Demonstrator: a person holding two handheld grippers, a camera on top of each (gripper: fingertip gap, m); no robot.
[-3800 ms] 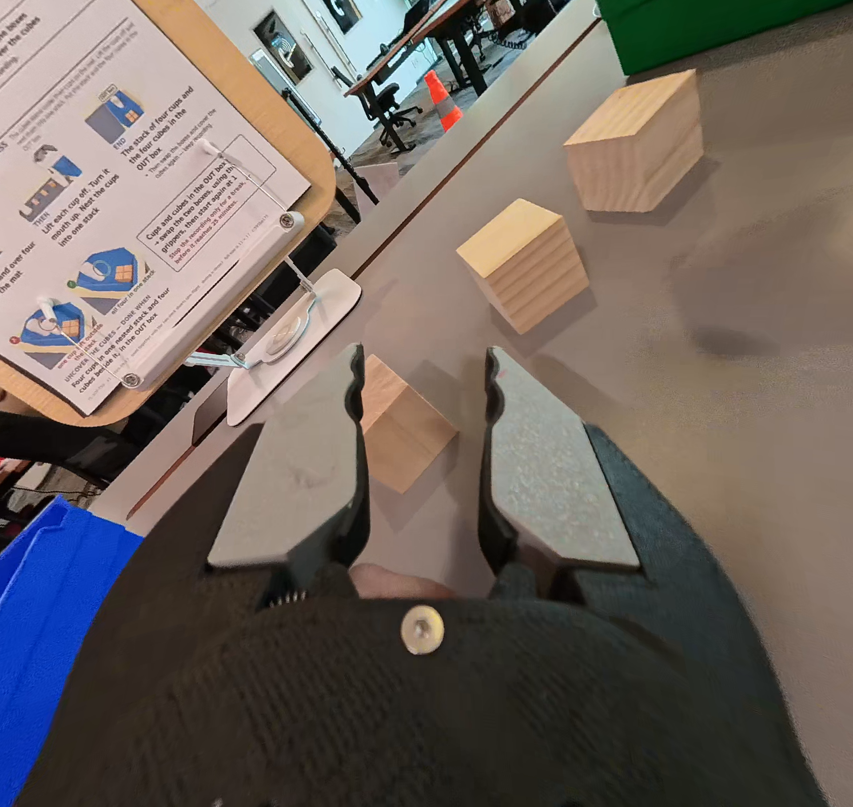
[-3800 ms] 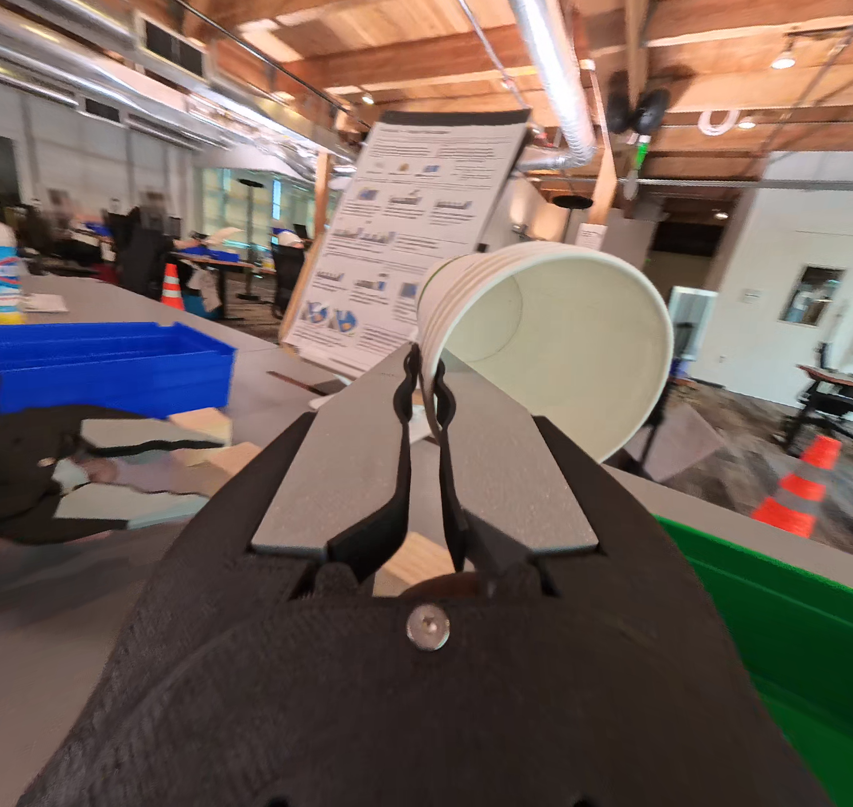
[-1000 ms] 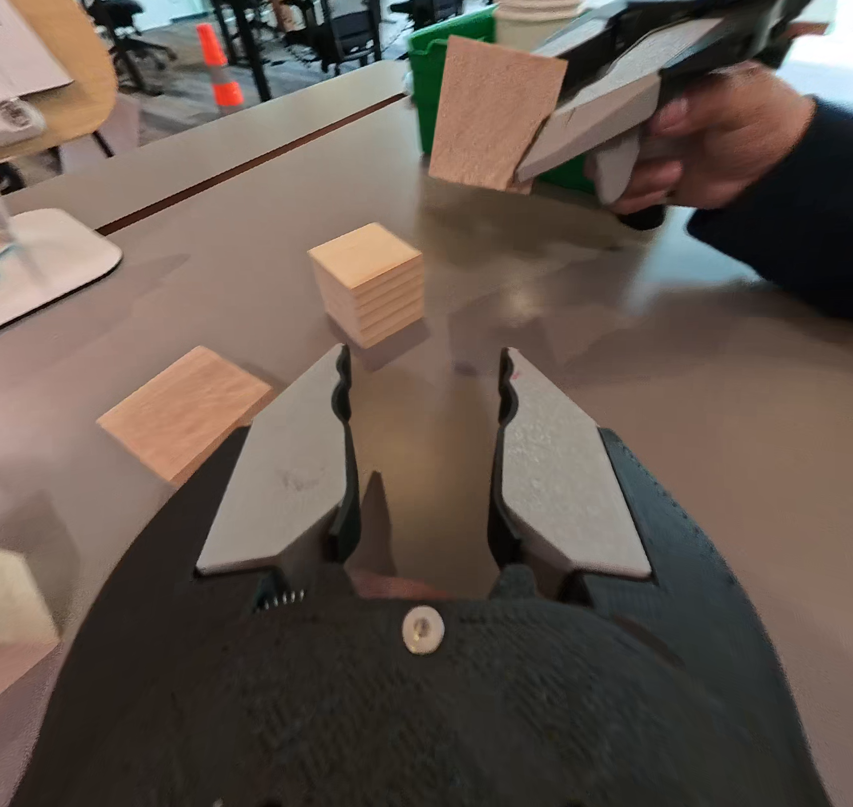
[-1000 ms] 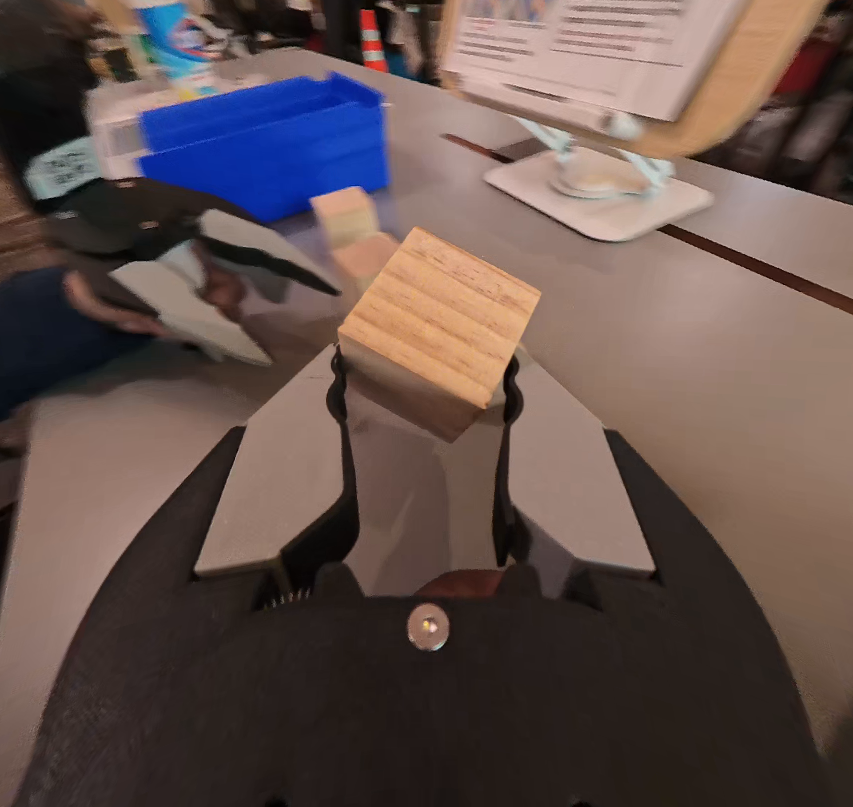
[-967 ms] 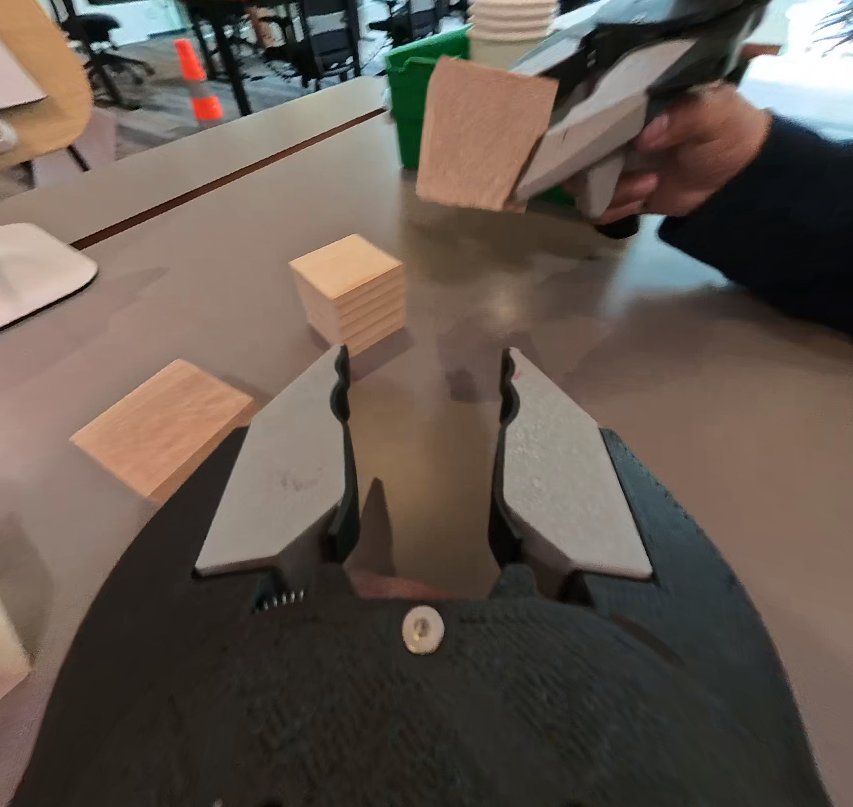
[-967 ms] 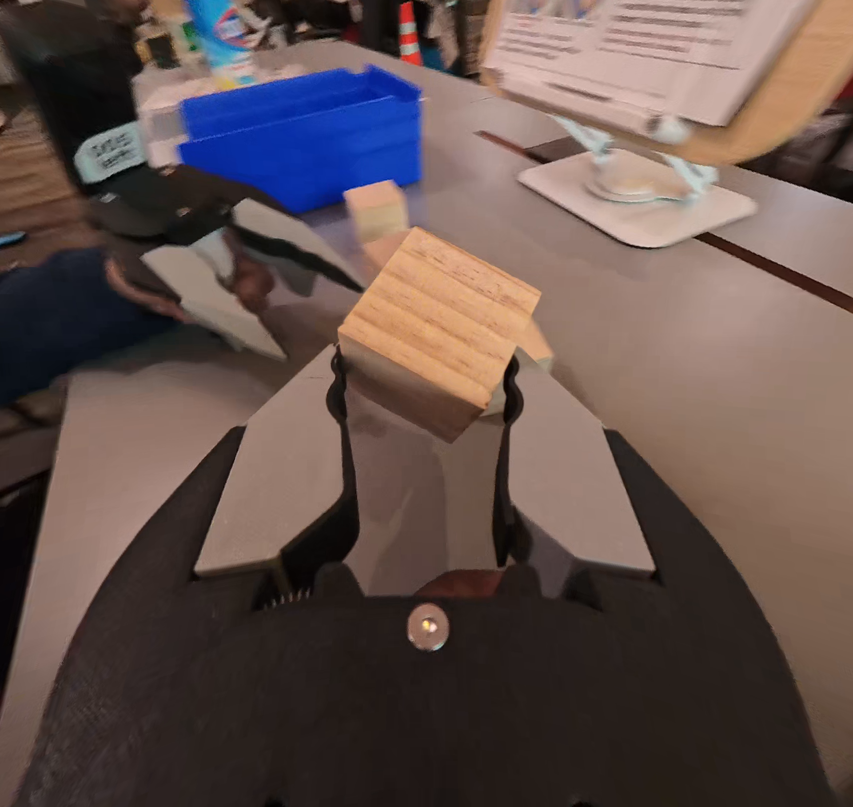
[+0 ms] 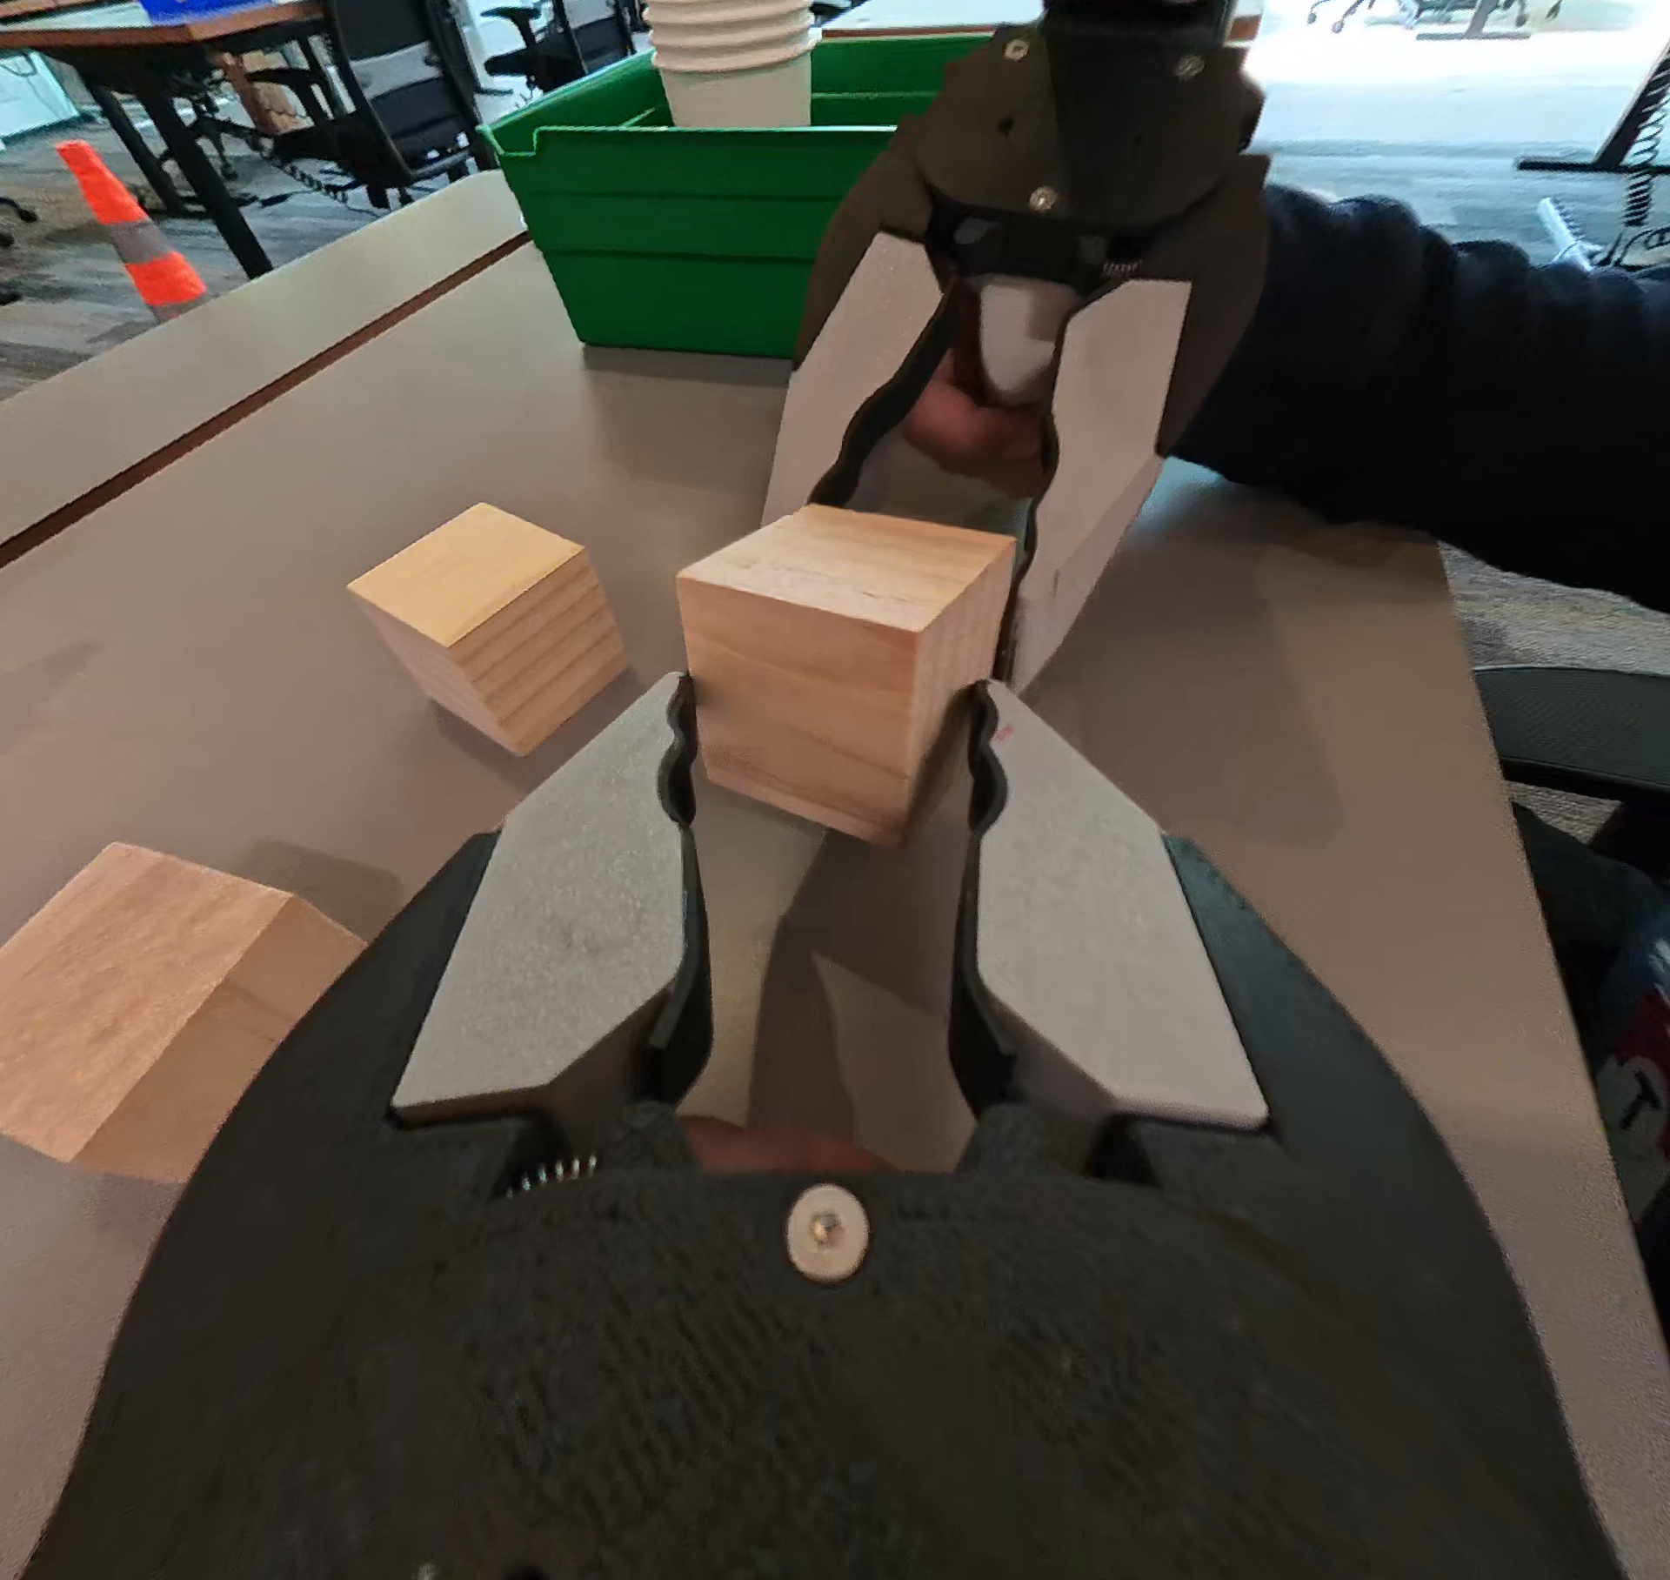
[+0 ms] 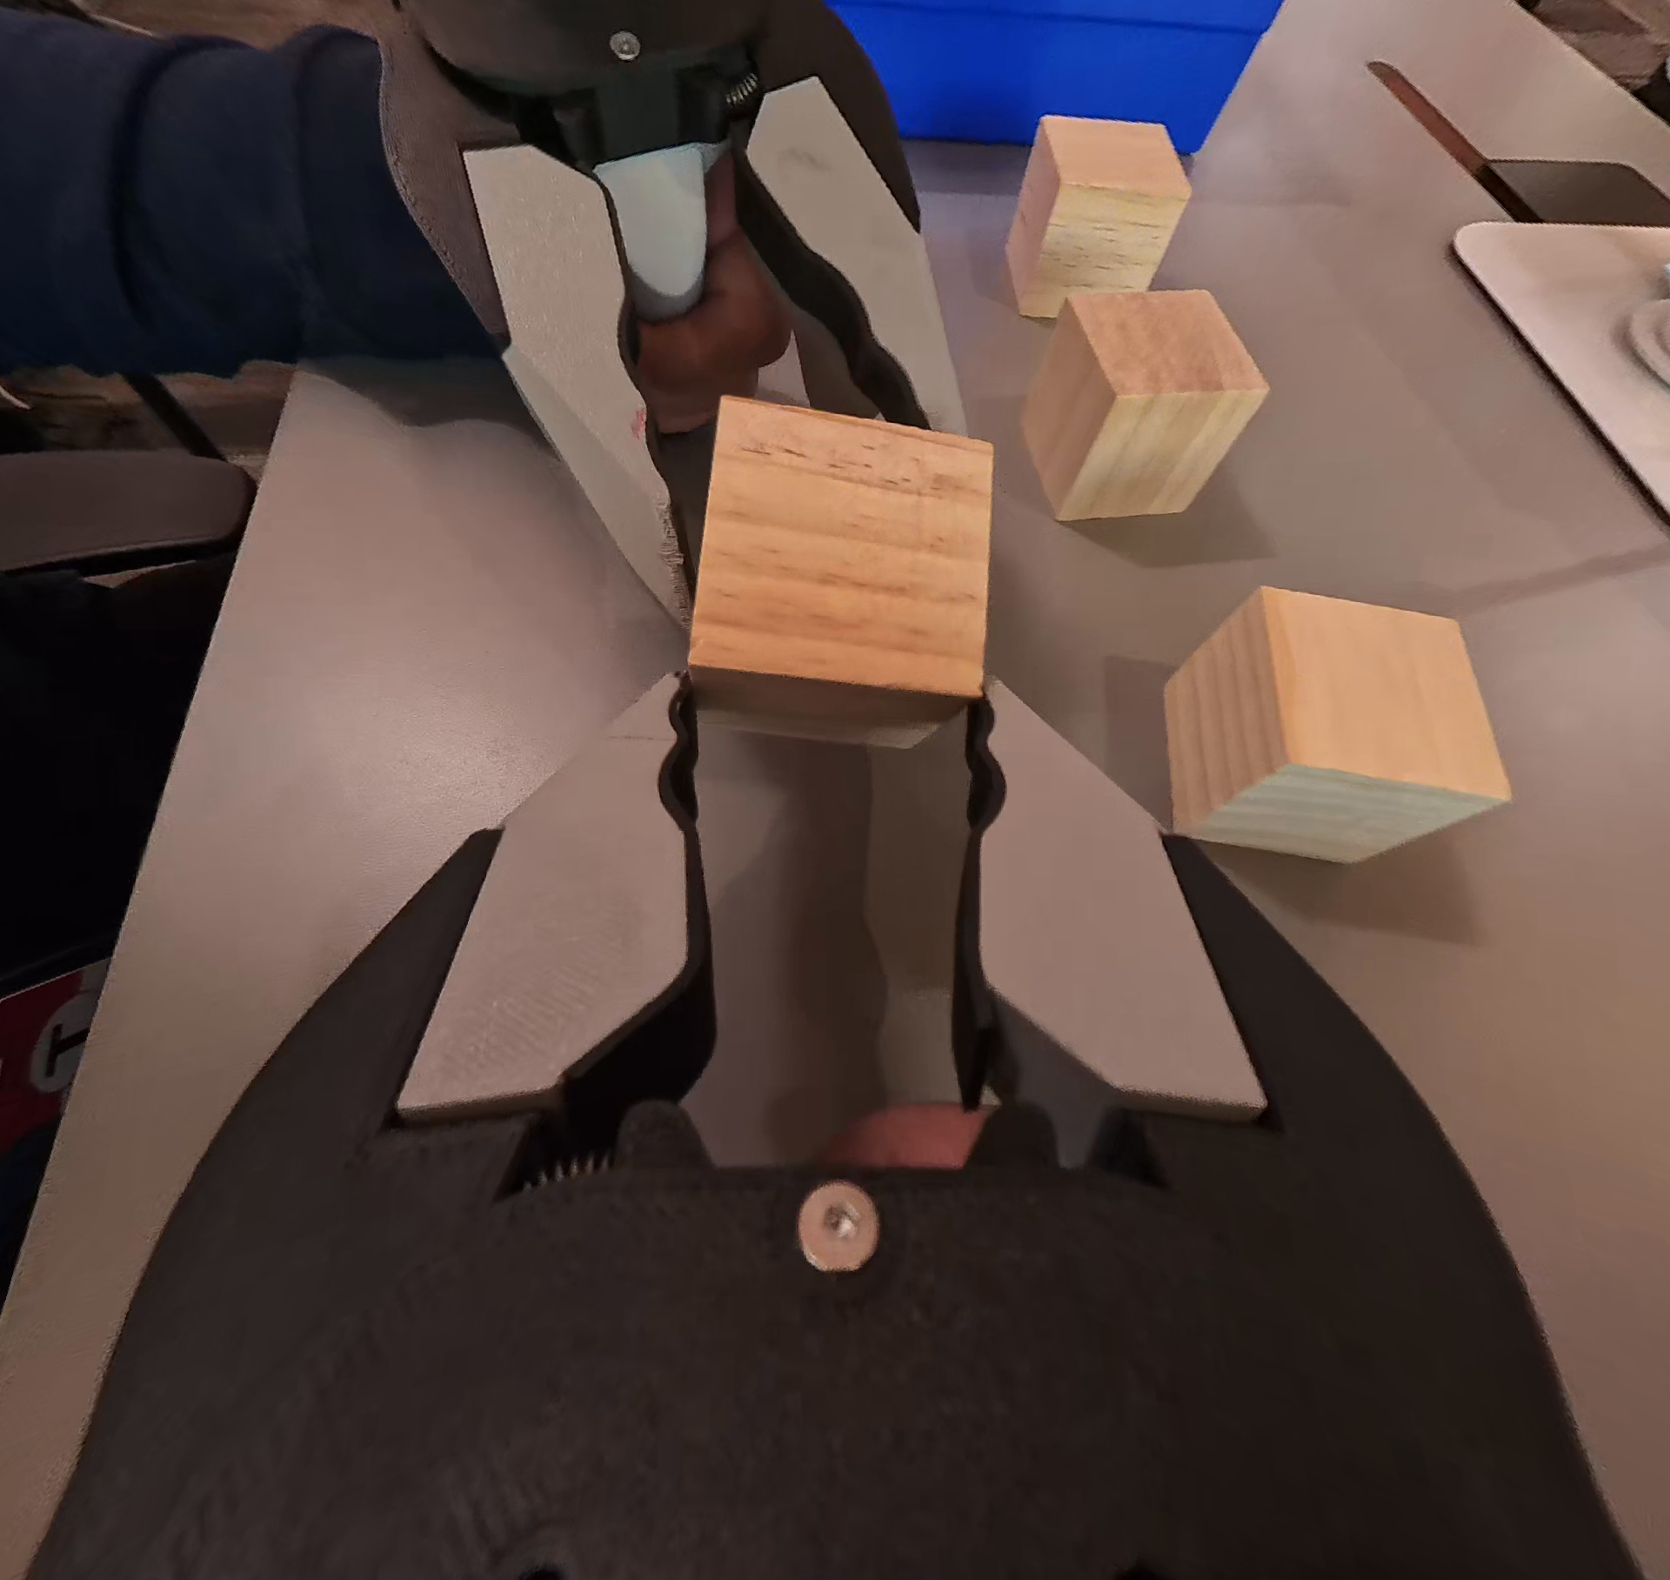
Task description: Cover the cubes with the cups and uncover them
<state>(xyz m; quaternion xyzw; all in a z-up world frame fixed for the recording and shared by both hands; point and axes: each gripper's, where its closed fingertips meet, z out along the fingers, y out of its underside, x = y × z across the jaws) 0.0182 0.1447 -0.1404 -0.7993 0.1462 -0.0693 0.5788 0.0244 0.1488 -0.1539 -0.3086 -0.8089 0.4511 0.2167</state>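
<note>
Wooden cube (image 7: 840, 669) pinched by both tools (image 7: 827, 714) (image 8: 831, 705); three cubes (image 8: 1328, 723) beside.

Left gripper (image 7: 827, 705) and right gripper (image 8: 831, 696) face each other tip to tip, each with jaws parted about a cube's width and clamped on the same wooden cube (image 7: 840, 660) from opposite ends. Dark-sleeved hands (image 7: 971, 429) hold both handles.

Soft, even indoor light leaves the grey table (image 7: 271, 416) dim with faint, diffuse shadows beside the wooden cubes (image 8: 1328, 723), daylight blows out the far floor (image 7: 1446, 72), and wide-angle distortion bends both views' slightly blurred edges.
</note>
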